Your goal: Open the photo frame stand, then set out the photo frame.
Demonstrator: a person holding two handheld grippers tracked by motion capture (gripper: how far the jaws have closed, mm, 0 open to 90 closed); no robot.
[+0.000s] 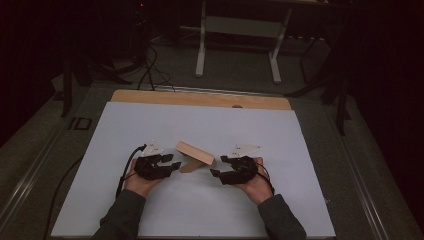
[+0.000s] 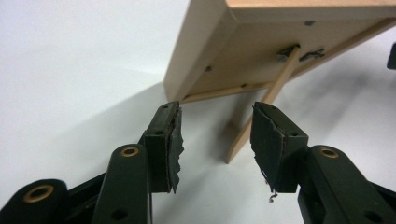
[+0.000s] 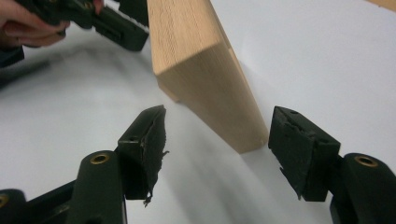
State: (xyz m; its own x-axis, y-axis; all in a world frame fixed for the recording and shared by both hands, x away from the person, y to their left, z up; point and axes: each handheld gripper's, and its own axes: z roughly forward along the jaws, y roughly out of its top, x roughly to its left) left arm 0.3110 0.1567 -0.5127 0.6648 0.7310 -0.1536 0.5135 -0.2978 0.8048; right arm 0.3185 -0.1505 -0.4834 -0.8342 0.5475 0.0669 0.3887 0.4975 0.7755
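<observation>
A light wooden picture frame (image 1: 194, 153) stands tilted on the white sheet (image 1: 210, 125), propped on a thin wooden leg (image 2: 260, 109) hinged to its back (image 2: 261, 51). My left gripper (image 1: 173, 166) sits just left of it, and its jaws (image 2: 215, 140) stand open, facing the frame's back and leg without touching them. Just right of the frame is my right gripper (image 1: 215, 173). Its jaws (image 3: 217, 149) are open too, and the frame's near corner (image 3: 205, 84) reaches toward the gap, apart from both pads. The left gripper (image 3: 116, 23) and its hand appear beyond the frame.
The white sheet covers a wooden tabletop whose bare edge (image 1: 200, 99) shows at the back. Cables (image 1: 127, 165) trail from the left gripper off the sheet's left side. A white bench frame (image 1: 240, 40) stands on the dark floor behind the table.
</observation>
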